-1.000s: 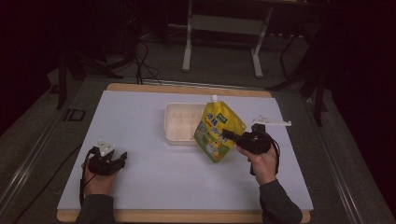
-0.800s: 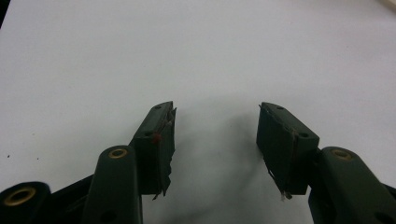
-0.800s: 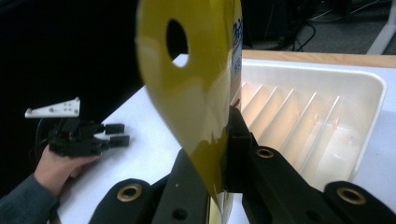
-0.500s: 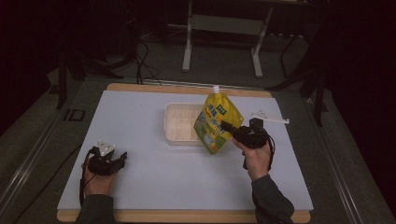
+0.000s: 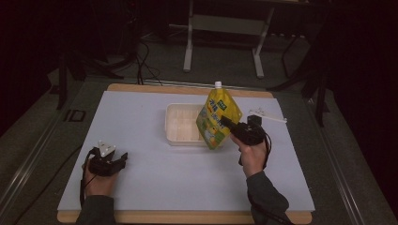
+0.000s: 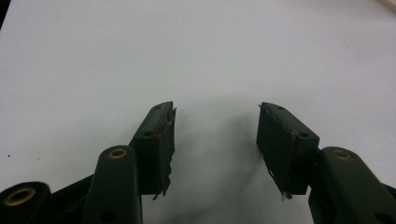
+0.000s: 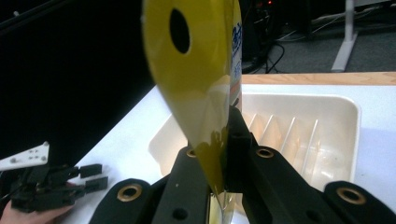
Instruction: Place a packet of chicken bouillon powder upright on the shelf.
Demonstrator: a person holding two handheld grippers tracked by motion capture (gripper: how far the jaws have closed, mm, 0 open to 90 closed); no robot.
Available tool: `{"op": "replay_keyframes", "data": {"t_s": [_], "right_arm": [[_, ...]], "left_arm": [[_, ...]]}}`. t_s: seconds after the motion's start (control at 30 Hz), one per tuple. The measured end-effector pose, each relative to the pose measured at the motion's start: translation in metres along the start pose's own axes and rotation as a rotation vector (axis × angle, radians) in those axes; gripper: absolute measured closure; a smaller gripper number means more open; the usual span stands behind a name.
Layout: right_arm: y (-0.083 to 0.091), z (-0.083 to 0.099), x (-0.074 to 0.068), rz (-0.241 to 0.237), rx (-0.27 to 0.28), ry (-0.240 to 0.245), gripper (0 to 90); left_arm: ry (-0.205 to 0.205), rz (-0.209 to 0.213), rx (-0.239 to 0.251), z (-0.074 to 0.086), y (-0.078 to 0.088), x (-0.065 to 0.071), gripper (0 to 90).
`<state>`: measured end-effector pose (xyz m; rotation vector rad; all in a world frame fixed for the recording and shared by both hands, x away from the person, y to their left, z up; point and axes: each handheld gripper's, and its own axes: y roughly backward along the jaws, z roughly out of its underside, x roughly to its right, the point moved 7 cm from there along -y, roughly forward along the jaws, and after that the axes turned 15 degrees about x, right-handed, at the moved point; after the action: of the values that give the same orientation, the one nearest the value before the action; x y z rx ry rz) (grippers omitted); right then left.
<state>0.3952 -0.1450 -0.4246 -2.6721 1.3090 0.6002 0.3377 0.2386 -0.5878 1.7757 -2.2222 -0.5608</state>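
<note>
The pouch [image 5: 217, 118] is yellow with a white cap and green print, held upright above the right edge of the tray [image 5: 180, 123]. The right gripper [image 5: 227, 123] clenches its lower side. The tray is white, ribbed, with nothing in it. The right gripper view shows a round hole in the pouch's edge [image 7: 196, 70]. The left gripper [image 6: 215, 140] rests near left, jaws apart over bare table [image 6: 196, 51].
</note>
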Motion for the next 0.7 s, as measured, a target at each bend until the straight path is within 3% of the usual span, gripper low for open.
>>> {"op": "replay_keyframes", "data": {"t_s": [0.13, 0.2, 0.7], "right_arm": [[-0.003, 0.000, 0.000, 0.023, 0.014, -0.003, 90.0], [-0.007, -0.001, 0.000, 0.060, 0.029, -0.002, 90.0], [-0.023, -0.004, 0.000, 0.148, 0.073, 0.010, 90.0]], "left_arm": [[0.000, 0.000, 0.000, 0.000, 0.000, 0.000, 46.2], [0.001, 0.002, 0.000, 0.000, 0.000, 0.000, 46.2], [0.003, 0.002, 0.001, 0.000, 0.000, 0.000, 46.2]]}}
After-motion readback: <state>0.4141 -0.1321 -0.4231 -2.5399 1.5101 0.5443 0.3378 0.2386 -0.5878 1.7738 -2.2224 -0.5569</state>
